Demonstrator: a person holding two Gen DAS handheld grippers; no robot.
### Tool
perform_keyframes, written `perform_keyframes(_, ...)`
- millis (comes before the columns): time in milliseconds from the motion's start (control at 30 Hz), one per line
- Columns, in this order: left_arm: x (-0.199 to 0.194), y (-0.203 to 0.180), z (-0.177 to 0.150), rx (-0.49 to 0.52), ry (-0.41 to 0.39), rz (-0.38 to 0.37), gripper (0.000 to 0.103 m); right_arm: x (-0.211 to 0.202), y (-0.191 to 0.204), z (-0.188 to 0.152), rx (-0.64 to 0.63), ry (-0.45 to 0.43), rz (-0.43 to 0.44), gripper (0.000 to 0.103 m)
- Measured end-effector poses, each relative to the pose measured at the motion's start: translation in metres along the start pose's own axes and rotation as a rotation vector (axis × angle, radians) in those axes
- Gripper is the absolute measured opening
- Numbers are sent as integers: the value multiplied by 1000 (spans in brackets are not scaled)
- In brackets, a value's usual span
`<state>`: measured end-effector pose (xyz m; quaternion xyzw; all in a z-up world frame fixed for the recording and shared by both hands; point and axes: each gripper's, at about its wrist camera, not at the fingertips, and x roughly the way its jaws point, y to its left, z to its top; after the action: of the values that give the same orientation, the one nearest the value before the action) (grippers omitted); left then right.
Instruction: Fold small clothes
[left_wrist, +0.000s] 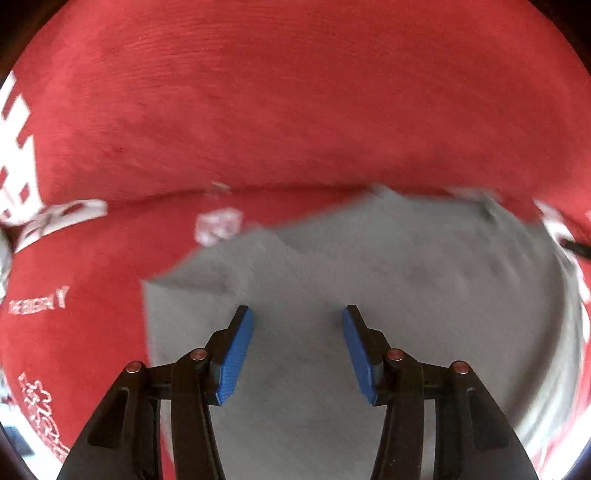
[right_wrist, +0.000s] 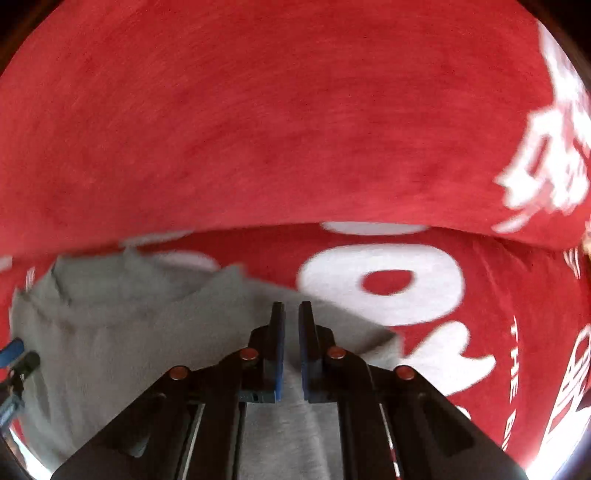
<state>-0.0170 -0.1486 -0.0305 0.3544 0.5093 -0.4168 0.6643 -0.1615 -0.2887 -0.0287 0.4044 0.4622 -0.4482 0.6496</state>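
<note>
Motion blur smears much of both views, so the white lettering on the red cloth (left_wrist: 295, 110) is mostly unreadable; only a big rounded "O" shape (right_wrist: 384, 284) and some small print at the left rim of the left wrist view can be half made out. The fisheye rims cut off the cloth on every side, and nothing of the room shows beyond it apart from dark corners and a bright sliver at the lower edges. Whether a worktop lies under the red cloth cannot be told. A crease or fold line crosses the red cloth in both views, with the far part rising like a draped wall behind it.

The grey garment (left_wrist: 332, 295) lies spread on the red cloth, near the camera in both views. In the left wrist view its far edge is jagged and blurred, with a folded corner at the left. In the right wrist view the grey garment (right_wrist: 110, 332) shows a raised, rumpled upper edge; which piece of clothing it is stays unclear.

The left tongs (left_wrist: 297, 325) stand wide apart over the grey fabric, nothing between the blue pads. The right tongs (right_wrist: 291, 314) are nearly together with a thin gap between the pads; whether any fabric is pinched there cannot be told. At the left rim of the right wrist view, a dark and blue object (right_wrist: 18, 358) shows, cut off.
</note>
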Motion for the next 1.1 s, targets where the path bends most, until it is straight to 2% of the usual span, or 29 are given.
perform_keyframes(33, 1, 10, 7, -31, 7, 32, 52, -7, -11, -1, 52, 10, 58, 8)
perform_keyframes(67, 0, 16, 10, -52, 8, 28, 52, -11, -16, -4, 67, 19, 102, 9)
perform_keyframes(133, -10, 28, 17, -84, -11, -42, 52, -24, -21, -18, 69, 45, 186, 17)
perform_keyframes(200, -20, 36, 18, -77, -18, -87, 52, -34, -22, -34, 55, 53, 198, 41)
perform_keyframes(267, -22, 38, 18, -55, -5, -111, 52, -42, -23, -57, 53, 70, 208, 47)
perform_keyframes(400, -13, 32, 19, 14, 41, -132, 52, -49, -34, -109, 93, 115, 258, 47)
perform_keyframes(467, -3, 28, 19, 26, 70, -141, 52, -44, -32, -120, 80, 132, 267, 47)
perform_keyframes(500, 4, 25, 19, 25, 88, -138, 52, -42, -15, -121, 66, 139, 256, 47)
perform_keyframes(600, 18, 19, 21, 30, 125, -116, 51, -32, -3, -128, 79, 152, 243, 47)
perform_keyframes(633, 19, 15, 21, 48, 116, -98, 44, -33, 0, -126, 84, 148, 241, 47)
perform_keyframes(667, 17, 12, 22, 57, 103, -106, 7, -33, 0, -126, 84, 148, 240, 47)
perform_keyframes(700, 13, 9, 23, 63, 91, -121, 7, -33, 1, -126, 82, 148, 239, 47)
perform_keyframes(767, -2, 10, 26, 62, 18, -124, 7, -28, 2, -124, 76, 148, 240, 47)
perform_keyframes(833, -7, 18, 29, 40, -25, -99, 7, -28, 2, -123, 67, 142, 240, 47)
perform_keyframes(900, 7, 30, 31, 1, 6, -83, 7, -27, 8, -127, 62, 136, 238, 47)
perform_keyframes(967, 28, 36, 29, -32, 48, -71, 8, -24, -3, -124, 55, 133, 234, 46)
perform_keyframes(1100, 19, 32, 25, -55, 22, -47, 8, -22, 5, -126, 26, 137, 229, 46)
